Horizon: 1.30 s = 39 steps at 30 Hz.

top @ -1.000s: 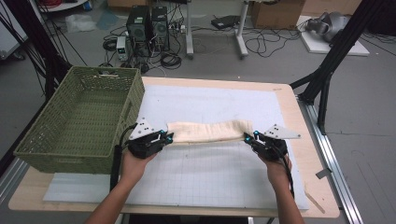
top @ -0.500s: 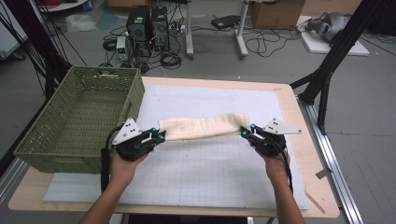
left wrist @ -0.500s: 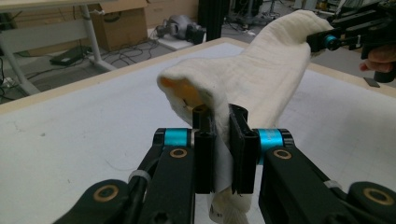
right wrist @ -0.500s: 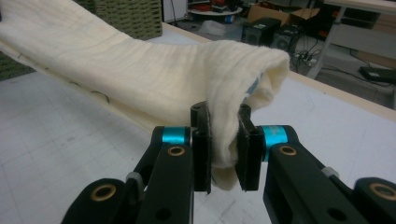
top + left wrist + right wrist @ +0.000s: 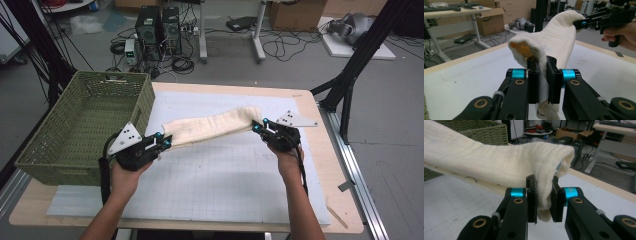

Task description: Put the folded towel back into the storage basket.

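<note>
Up above the table (image 5: 240, 210), a long cream cloth (image 5: 212, 126) hangs stretched between two grippers, one at each end. The left gripper (image 5: 164, 144) has its jaws closed tight on the cloth's left end, right next to the green basket (image 5: 60, 130). In the left gripper view, the cloth (image 5: 554, 42) is pinched between the two black jaws, and its folded end shows a bit of yellow inside. The right gripper (image 5: 257, 126) has its jaws closed on the other end, farther back on the table. In the right gripper view, the cloth (image 5: 499, 167) bunches up between the jaws and runs off to the left toward the basket (image 5: 486, 131). The cloth sags a little in the middle over the white mat (image 5: 225, 175).
</note>
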Each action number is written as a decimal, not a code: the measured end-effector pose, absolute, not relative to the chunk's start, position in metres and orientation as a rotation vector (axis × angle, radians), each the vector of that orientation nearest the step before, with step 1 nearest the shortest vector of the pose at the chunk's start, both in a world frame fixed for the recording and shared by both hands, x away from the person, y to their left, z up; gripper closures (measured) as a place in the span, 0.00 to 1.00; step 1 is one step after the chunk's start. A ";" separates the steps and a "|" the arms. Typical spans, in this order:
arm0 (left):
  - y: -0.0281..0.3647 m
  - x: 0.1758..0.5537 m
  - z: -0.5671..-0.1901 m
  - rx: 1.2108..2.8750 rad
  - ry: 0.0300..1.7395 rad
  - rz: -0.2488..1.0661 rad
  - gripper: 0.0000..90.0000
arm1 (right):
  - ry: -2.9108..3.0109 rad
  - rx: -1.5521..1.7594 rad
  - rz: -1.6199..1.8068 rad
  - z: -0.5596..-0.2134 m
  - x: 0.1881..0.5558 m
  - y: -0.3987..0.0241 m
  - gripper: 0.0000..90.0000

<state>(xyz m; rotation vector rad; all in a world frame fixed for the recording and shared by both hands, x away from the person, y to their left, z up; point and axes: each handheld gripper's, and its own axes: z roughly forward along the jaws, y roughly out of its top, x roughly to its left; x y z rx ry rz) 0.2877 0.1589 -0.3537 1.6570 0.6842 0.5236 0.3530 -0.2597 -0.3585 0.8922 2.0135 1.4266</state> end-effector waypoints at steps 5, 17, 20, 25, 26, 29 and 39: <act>0.166 0.285 -0.350 1.638 0.689 0.536 0.91 | 2.012 0.864 1.418 -0.348 0.361 -0.249 0.88; 0.184 0.275 -0.342 1.600 0.711 0.572 0.91 | 2.027 0.799 1.435 -0.330 0.377 -0.222 0.88; 0.190 0.272 -0.341 1.591 0.720 0.580 0.91 | 2.031 0.787 1.438 -0.327 0.382 -0.214 0.88; 0.198 0.267 -0.339 1.578 0.735 0.597 0.91 | 2.042 0.775 1.452 -0.323 0.388 -0.204 0.88; 0.200 0.266 -0.338 1.576 0.738 0.603 0.91 | 2.046 0.766 1.452 -0.321 0.390 -0.201 0.88; 0.206 0.263 -0.337 1.566 0.750 0.614 0.91 | 2.047 0.752 1.465 -0.318 0.394 -0.192 0.88; 0.224 0.255 -0.336 1.549 0.788 0.654 0.91 | 2.077 0.708 1.467 -0.307 0.413 -0.156 0.88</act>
